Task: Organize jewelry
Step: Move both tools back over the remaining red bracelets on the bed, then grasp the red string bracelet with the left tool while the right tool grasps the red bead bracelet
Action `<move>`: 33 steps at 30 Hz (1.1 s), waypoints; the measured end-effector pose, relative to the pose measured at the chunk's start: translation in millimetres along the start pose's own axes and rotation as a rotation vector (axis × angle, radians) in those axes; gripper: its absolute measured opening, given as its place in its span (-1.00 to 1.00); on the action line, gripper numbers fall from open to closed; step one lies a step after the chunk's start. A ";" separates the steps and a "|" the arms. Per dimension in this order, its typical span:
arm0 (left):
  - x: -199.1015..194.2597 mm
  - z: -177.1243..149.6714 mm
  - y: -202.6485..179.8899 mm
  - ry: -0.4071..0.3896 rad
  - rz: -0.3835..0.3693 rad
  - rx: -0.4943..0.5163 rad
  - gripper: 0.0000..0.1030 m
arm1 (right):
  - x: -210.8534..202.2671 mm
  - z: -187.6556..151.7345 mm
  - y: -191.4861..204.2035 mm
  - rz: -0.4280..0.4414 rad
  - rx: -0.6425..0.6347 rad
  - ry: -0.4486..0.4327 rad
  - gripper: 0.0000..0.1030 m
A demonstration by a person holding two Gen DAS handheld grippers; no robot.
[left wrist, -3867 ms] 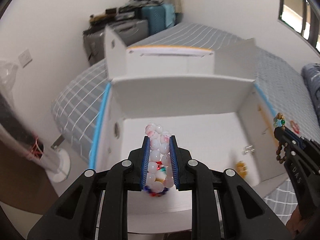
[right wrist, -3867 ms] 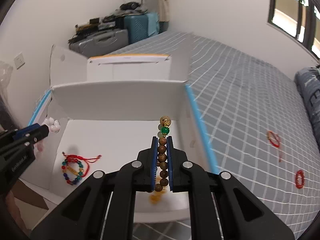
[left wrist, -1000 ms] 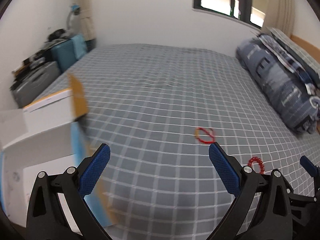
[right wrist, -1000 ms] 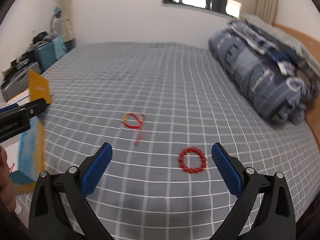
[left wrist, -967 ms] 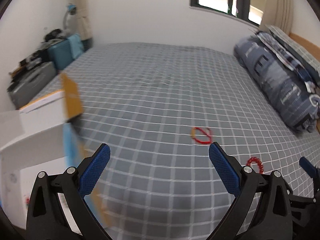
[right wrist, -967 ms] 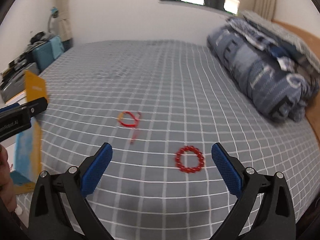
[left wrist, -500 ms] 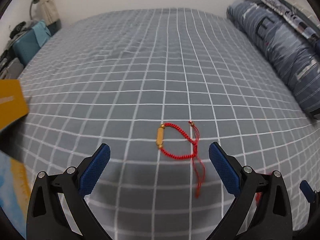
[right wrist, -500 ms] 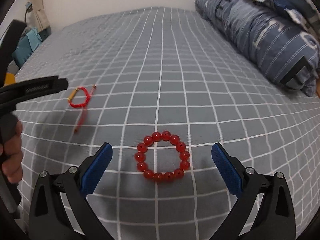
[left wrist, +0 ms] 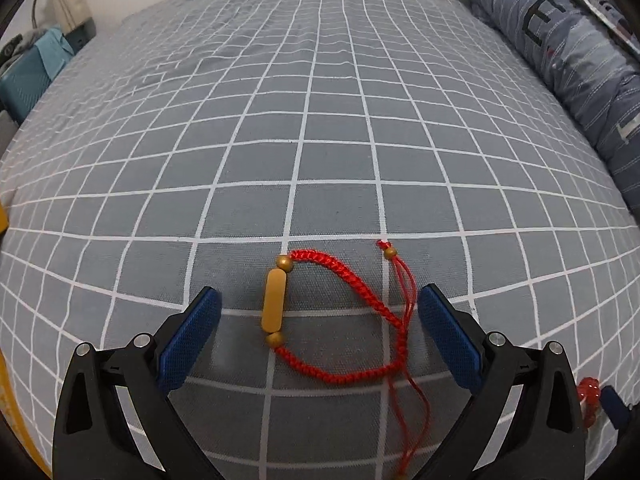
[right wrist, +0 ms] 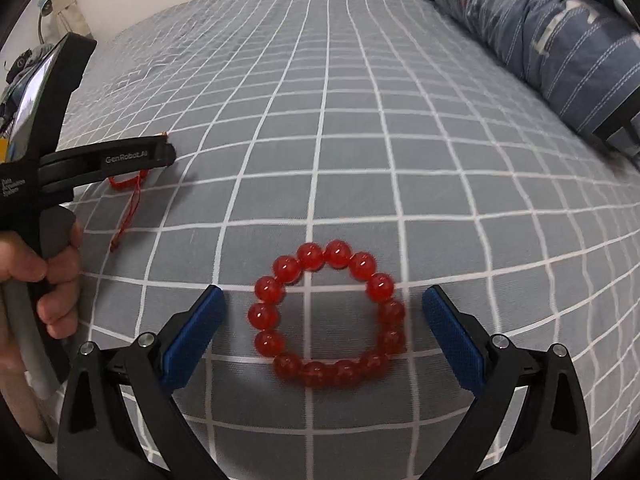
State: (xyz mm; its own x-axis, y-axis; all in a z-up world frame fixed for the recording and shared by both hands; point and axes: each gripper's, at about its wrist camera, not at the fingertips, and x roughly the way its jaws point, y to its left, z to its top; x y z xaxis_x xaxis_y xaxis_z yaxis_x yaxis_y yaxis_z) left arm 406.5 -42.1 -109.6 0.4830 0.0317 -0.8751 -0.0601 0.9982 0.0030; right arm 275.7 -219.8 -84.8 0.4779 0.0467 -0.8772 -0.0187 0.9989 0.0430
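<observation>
Both bracelets are looking nearer than a moment ago. Red cord bracelet (left wrist: 344, 320) is lying on the grey checked bed (left wrist: 320, 120) between the wide-open left gripper (left wrist: 316, 336). Red bead bracelet (right wrist: 326, 314) is lying between the wide-open right gripper (right wrist: 324, 332).

Both the left gripper (left wrist: 318, 336) and the right gripper (right wrist: 323, 334) have black plastic arms with triangular cut-outs, silver round screws near the joints, and blue textured pads (left wrist: 188, 344) on the fingers. White lettering "GenRobot.AI" marks one black finger, and the handle is grey.
</observation>
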 end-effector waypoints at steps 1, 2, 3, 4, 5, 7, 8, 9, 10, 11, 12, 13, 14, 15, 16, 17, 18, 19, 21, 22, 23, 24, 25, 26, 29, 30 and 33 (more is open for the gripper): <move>0.8 -0.3 -0.5 0.003 0.002 0.001 0.88 | 0.7 -0.5 0.4 0.004 0.002 0.007 0.74; 1.6 0.2 -2.4 0.008 0.004 0.002 0.85 | 1.2 0.5 1.2 0.001 0.001 0.009 0.70; 2.5 1.6 -5.6 0.011 0.007 0.004 0.79 | 1.6 1.5 2.1 -0.001 0.003 0.010 0.65; 1.8 0.5 -5.6 0.012 0.009 0.003 0.75 | 2.2 1.9 2.0 -0.003 0.005 0.013 0.62; 1.6 0.0 -5.0 0.014 0.008 0.002 0.69 | 2.8 2.0 1.8 -0.009 0.008 0.018 0.58; -0.5 -0.8 -4.7 0.017 0.009 0.001 0.59 | 2.8 2.7 1.8 -0.018 0.014 0.025 0.51; -1.1 -1.3 -4.2 0.021 0.009 0.000 0.52 | 3.2 3.2 2.4 -0.023 0.012 0.029 0.45; -2.1 -1.8 -3.5 0.026 0.007 -0.001 0.46 | 3.2 3.0 2.7 -0.030 0.010 0.033 0.40; -3.2 -2.3 -3.3 0.029 0.005 0.000 0.41 | 3.2 3.2 3.1 -0.036 0.008 0.038 0.37; -4.8 -2.8 -3.7 0.033 0.001 0.004 0.33 | 3.6 3.6 3.3 -0.037 0.008 0.042 0.34; -6.1 -3.1 -4.3 0.036 0.000 0.009 0.23 | 3.9 3.9 3.7 -0.039 0.008 0.045 0.28; -7.7 -3.5 -5.3 0.037 0.000 0.010 0.19 | 3.9 4.3 4.3 -0.045 0.006 0.049 0.25; -8.9 -4.0 -6.1 0.037 -0.002 0.014 0.08 | 3.7 4.0 3.9 -0.049 0.006 0.050 0.19; -10.0 -4.6 -7.0 0.036 -0.004 0.019 -0.02 | 3.3 3.6 3.6 -0.051 0.005 0.051 0.13; -10.1 -4.3 -7.1 0.036 -0.005 0.024 -0.07 | 3.1 3.7 4.4 -0.055 -0.001 0.052 0.10; -10.6 -4.8 -7.8 0.035 -0.008 0.028 -0.16 | 2.9 3.5 4.6 -0.057 -0.003 0.052 0.04; -11.0 -5.4 -7.9 0.036 -0.012 0.027 -0.25 | 2.8 3.4 3.8 -0.057 -0.001 0.052 -0.02; -11.5 -5.7 -7.4 0.038 -0.015 0.023 -0.27 | 2.6 3.9 3.7 -0.061 -0.001 0.050 -0.06; -11.5 -5.1 -4.8 0.041 -0.022 0.016 -0.30 | 2.8 4.9 3.4 -0.067 -0.004 0.047 -0.24; -11.2 -5.0 -3.0 0.041 -0.025 0.015 -0.32 | 2.8 5.3 3.3 -0.068 -0.003 0.045 -0.27; -10.5 -4.2 -1.8 0.043 -0.025 0.014 -0.36 | 3.2 5.8 3.4 -0.069 -0.006 0.045 -0.35; -10.6 -4.2 -0.7 0.043 -0.023 0.011 -0.44 | 3.4 5.7 4.1 -0.073 -0.012 0.043 -0.43; -9.8 -3.4 0.8 0.044 -0.025 0.008 -0.50 | 3.7 5.7 4.7 -0.074 -0.016 0.042 -0.48; -9.8 -2.6 1.6 0.045 -0.029 0.008 -0.62 | 3.8 5.2 4.8 -0.076 -0.019 0.040 -0.52; -9.5 -1.0 4.7 0.043 -0.037 0.003 -0.81 | 4.3 5.5 8.3 -0.094 -0.041 0.030 -0.75; -9.2 -0.7 5.2 0.040 -0.038 0.003 -0.82 | 4.4 5.4 9.2 -0.100 -0.048 0.026 -0.75; -10.0 -0.3 5.1 0.030 -0.036 0.004 -0.84 | 4.3 6.2 7.6 -0.098 -0.041 0.017 -0.76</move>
State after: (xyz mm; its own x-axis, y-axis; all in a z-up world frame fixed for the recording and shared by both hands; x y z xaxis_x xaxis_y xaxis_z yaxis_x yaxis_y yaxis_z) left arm 401.0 -37.3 -101.0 0.4587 -0.0058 -0.8886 -0.0392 0.9989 -0.0267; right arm 283.0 -212.1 -85.3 0.4646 -0.0511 -0.8840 -0.0092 0.9980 -0.0625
